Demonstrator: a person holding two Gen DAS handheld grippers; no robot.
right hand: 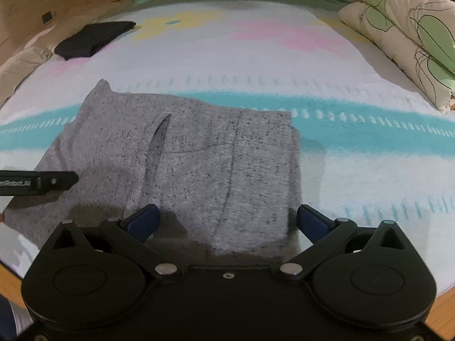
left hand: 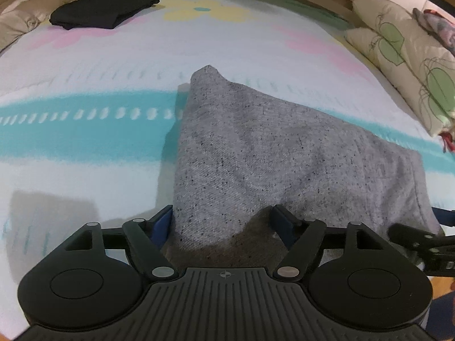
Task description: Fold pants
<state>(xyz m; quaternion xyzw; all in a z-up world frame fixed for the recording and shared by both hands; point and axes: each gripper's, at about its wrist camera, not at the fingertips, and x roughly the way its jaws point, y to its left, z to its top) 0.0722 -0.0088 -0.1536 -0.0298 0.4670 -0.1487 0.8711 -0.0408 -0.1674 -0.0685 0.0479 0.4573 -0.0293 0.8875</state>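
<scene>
Right wrist view: the grey speckled pants [right hand: 182,164] lie folded into a compact block on the bed [right hand: 355,170], across its turquoise stripe [right hand: 355,133] and close to the bed's near edge.
Right gripper [right hand: 227,221]: jaws spread wide, blue pads either side of the pants' near hem – released, gripping nothing.
Left gripper [left hand: 221,221]: jaws apart with cloth lying between and over the pads; released as far as I can judge.
Step in hand: likely taking the near hem for another fold away from the body.
Doing it well: close both grippers on all layers at once, level with each other, then lift and carry the hem over to meet the far edge – the far-left corner already stands up in a peak, so it wants flattening.
Edges: the wooden bed frame shows just below the pants' near hem; little margin there.
Open room: bare sheet beyond the pants; a folded black garment [right hand: 93,41] sits well apart at far left, pillows [right hand: 398,34] at far right.
</scene>
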